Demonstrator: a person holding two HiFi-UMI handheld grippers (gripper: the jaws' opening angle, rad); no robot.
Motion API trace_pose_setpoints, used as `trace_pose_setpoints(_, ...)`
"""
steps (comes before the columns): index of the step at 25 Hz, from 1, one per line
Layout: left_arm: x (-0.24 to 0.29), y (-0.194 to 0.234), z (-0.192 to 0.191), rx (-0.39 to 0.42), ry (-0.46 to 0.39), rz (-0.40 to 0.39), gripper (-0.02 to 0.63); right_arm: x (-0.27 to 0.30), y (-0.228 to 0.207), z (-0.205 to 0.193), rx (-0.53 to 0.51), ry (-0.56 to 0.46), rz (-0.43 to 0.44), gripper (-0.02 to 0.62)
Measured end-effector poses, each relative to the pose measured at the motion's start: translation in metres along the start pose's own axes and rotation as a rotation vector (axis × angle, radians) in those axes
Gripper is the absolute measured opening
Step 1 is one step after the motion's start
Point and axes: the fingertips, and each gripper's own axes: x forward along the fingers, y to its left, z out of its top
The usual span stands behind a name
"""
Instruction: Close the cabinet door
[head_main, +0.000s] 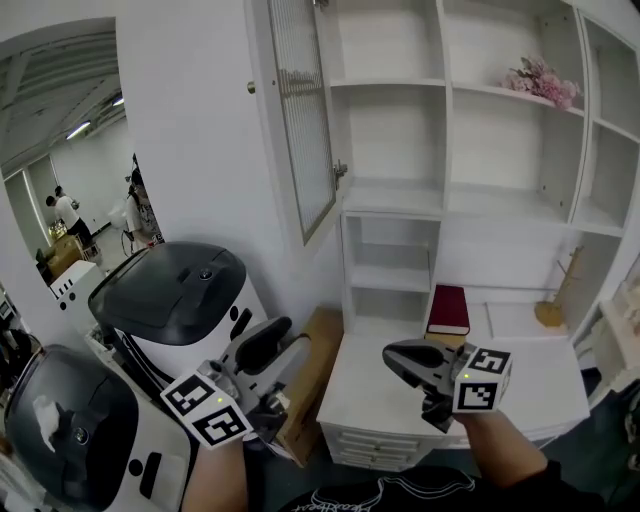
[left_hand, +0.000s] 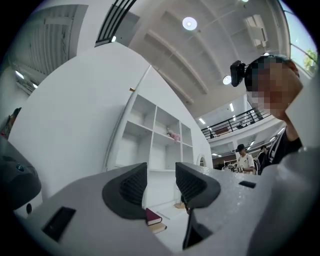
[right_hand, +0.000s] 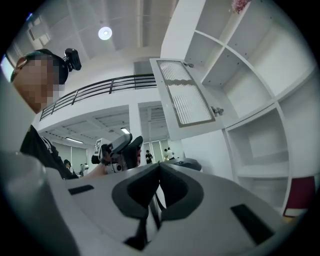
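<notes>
Starting with the head view, where does the task's thing stand?

The white-framed cabinet door with a ribbed glass panel (head_main: 305, 120) hangs swung wide out from the tall white shelf cabinet (head_main: 445, 200). It is hinged on its right edge, and a small brass knob (head_main: 251, 88) sits on the free edge at upper left. Both grippers are low and well apart from it. The left gripper (head_main: 280, 345) is beside a grey-lidded white machine (head_main: 170, 290), and the right gripper (head_main: 397, 356) is over the white counter.

What does the left gripper view add?

Its jaws stand wide apart with nothing between them. Through the gap only the far shelves and a dark red book (left_hand: 152, 216) show. The door is seen almost edge-on, high above the jaws.

And the right gripper view?

There the jaws are pressed together and hold nothing. The door's inner face hangs above and to the right, its hinges next to the cabinet.

How will the door handle?

Probably light and stiff, swinging easily on its hinges. The glass looks fragile, so the frame is the safer place to push, on the free edge near the knob. The knob itself is small and likely slippery to pinch. A gentle push should keep the door from slamming.
</notes>
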Motion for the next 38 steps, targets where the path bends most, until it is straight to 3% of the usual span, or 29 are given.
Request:
trace_pose_setpoints(4,0.017,0.027,0.043,0.026,-0.055,-0.076,0.193,0.015,-0.006,0.021,-0.082,-0.012,-0.023,0.006)
trace_pose_setpoints(7,0.027,0.049,0.081,-0.02,-0.11,-0.141,0.196,0.02,-0.013,0.026,-0.126,-0.004,-0.057,0.006)
trace_pose_setpoints(14,0.05,0.1,0.158,-0.051,-0.219,-0.235,0.195,0.027,-0.026,0.026,-0.13,-0.006,-0.128,0.006)
trace_pose_setpoints(20,0.08,0.116,0.219,-0.092,-0.333,-0.351,0.195,0.02,-0.031,0.026,-0.129,-0.017,-0.193,0.006)
trace_pose_setpoints(24,0.102,0.119,0.247,-0.098,-0.37,-0.416,0.195,0.012,-0.033,0.023,-0.135,-0.018,-0.248,0.006)
trace_pose_setpoints(31,0.125,0.137,0.281,-0.219,-0.419,-0.512,0.193,0.006,-0.036,0.033,-0.154,-0.017,-0.306,0.006)
trace_pose_setpoints(35,0.129,0.137,0.283,-0.244,-0.434,-0.57,0.193,0.018,-0.04,0.025,-0.15,-0.014,-0.305,0.006)
trace_pose_setpoints(38,0.133,0.136,0.282,-0.208,-0.417,-0.571,0.19,0.026,-0.045,0.019,-0.145,-0.012,-0.306,0.006)
